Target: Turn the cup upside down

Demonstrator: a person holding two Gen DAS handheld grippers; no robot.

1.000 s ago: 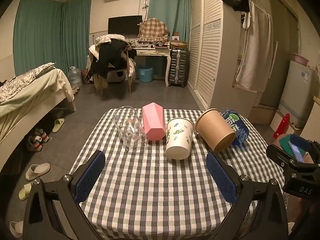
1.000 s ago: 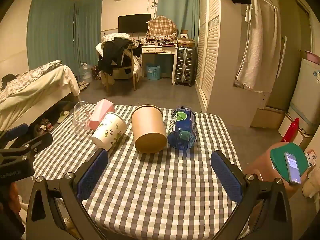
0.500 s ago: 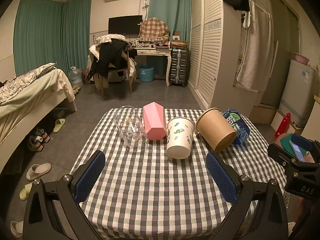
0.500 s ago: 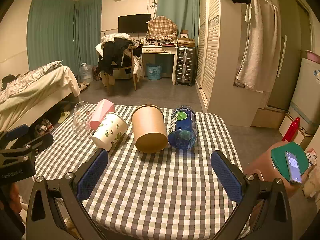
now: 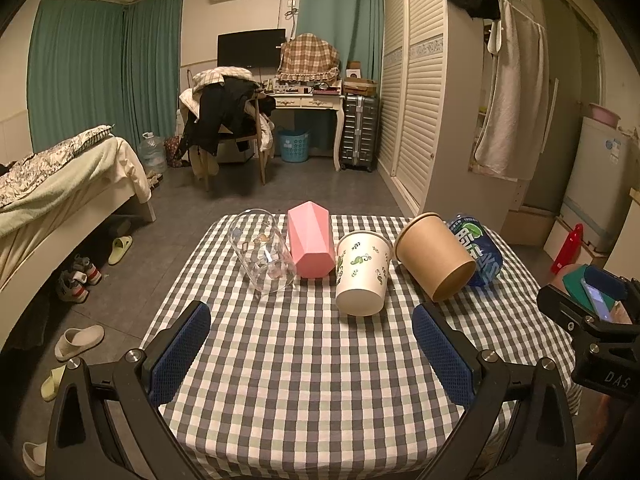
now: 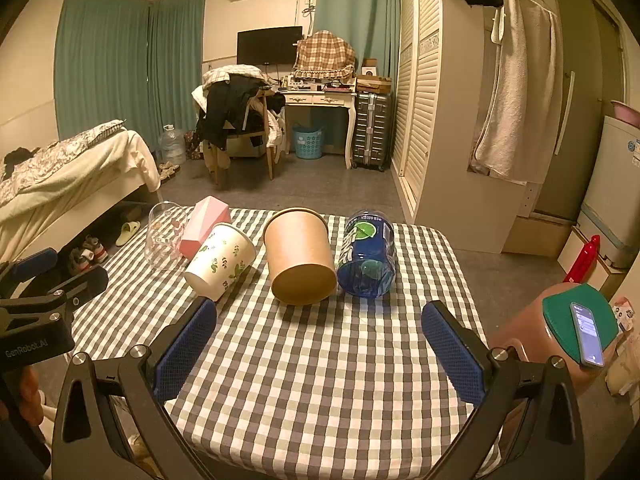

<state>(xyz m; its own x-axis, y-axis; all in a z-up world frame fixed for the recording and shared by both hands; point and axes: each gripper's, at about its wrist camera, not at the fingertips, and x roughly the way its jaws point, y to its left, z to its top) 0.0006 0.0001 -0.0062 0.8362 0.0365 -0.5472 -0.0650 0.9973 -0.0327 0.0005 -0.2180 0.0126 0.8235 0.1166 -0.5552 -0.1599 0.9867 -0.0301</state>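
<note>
Several cups lie on their sides in a row on the checked table (image 5: 304,380): a clear glass (image 5: 262,256), a pink faceted cup (image 5: 310,244), a white leaf-print paper cup (image 5: 363,278), a brown paper cup (image 5: 434,260) and a blue cup (image 5: 478,252). Their bottoms face me. My left gripper (image 5: 312,354) is open and empty, nearer than the white cup. My right gripper (image 6: 318,354) is open and empty, nearer than the brown cup (image 6: 300,254) and the blue cup (image 6: 367,254). The white cup (image 6: 220,260), pink cup (image 6: 204,222) and glass (image 6: 164,236) lie to its left.
A brown stool with a green lid and a phone (image 6: 586,332) stands right of the table. A bed (image 5: 60,184) and shoes (image 5: 80,276) are on the left. A wardrobe (image 5: 432,112) stands at the back right. The other gripper shows at each view's edge (image 5: 592,320).
Both grippers have shifted very slightly; the cups have not moved and both jaws stay open.
</note>
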